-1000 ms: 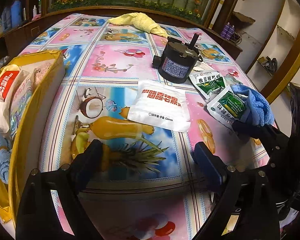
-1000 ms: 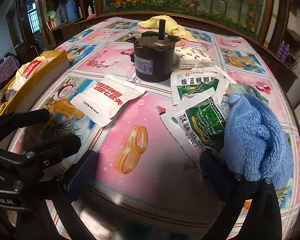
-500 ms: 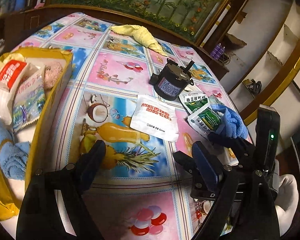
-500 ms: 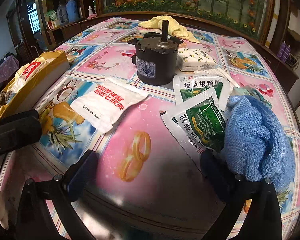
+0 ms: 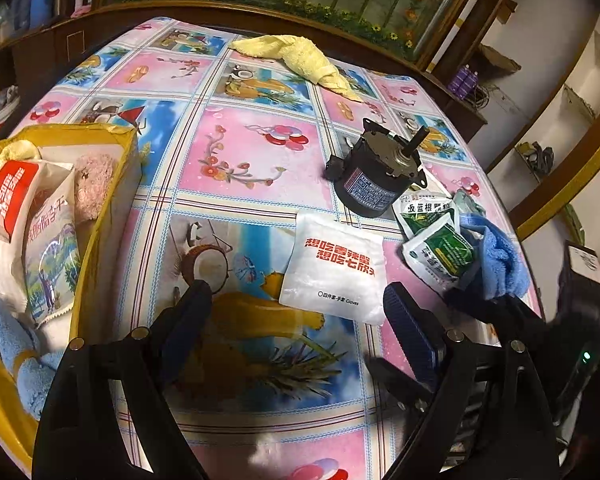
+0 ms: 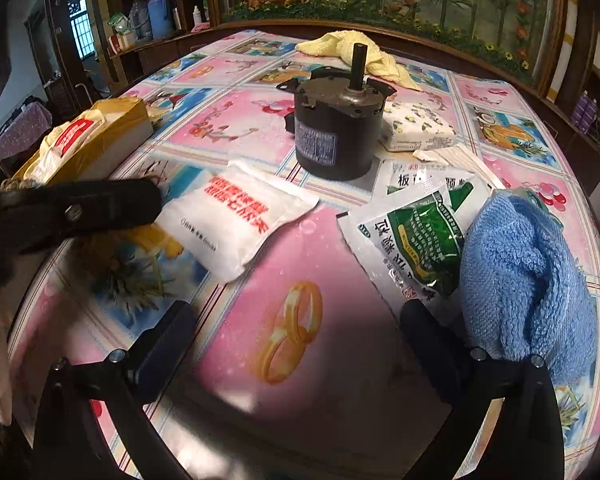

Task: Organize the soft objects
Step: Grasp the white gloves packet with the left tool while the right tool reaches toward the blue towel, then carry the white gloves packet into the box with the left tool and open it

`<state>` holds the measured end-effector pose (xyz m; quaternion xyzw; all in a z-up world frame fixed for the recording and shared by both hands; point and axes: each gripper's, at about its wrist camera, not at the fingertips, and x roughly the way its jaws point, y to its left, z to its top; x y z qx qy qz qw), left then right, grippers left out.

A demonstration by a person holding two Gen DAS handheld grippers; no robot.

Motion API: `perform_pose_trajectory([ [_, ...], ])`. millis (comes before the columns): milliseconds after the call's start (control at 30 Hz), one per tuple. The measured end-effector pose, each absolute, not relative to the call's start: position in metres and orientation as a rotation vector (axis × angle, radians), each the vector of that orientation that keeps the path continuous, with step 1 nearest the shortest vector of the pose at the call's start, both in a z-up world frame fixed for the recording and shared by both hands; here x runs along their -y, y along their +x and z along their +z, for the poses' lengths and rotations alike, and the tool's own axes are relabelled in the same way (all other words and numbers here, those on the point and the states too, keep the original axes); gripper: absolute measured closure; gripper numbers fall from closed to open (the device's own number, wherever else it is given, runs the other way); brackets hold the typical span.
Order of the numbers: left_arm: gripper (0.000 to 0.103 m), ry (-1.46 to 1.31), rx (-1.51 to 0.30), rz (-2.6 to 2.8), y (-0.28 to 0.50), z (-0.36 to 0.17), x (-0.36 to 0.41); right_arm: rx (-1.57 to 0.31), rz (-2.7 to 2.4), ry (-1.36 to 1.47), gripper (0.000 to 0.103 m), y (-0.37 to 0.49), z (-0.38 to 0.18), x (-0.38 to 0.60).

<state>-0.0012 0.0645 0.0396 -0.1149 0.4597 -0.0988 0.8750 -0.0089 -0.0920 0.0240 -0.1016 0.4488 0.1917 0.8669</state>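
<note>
Grippers: left hand-held gripper (image 5: 296, 300) & right hand-held gripper (image 6: 298, 320) both gaped wide, empty; white pouch (image 5: 334, 270) prob. untouched on surface (image 5: 256, 152).

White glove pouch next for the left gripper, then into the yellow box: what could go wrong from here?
1. The white glove pouch lies flat and looks slippery, so the open left gripper may slide off it.
2. Its far edge sits near the black motor; overshooting could knock it.
3. The yellow box already looks crowded, so the pouch may perch on the rim.
</note>
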Motion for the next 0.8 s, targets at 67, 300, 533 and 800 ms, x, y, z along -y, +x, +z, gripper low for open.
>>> perform_pose_trajectory([
  [67,0.014,-0.185,-0.977,-0.203,0.006,0.036,-0.055,-0.974,0.365,-0.208,0.000,-0.019,0.024,0.100],
  [300,0.014,-0.012,-0.979,-0.204,0.029,0.020,-0.019,-1.003,0.422,-0.247,0.000,-0.050,0.024,0.122],
  [533,0.013,0.116,-0.949,-0.228,0.033,0.010,0.003,-0.955,0.401,-0.072,0.001,-0.069,0.052,0.181],
  [800,0.054,0.042,-0.938,-0.328,0.018,0.022,0.005,-0.826,0.216,0.011,0.001,-0.043,0.079,0.238],
])
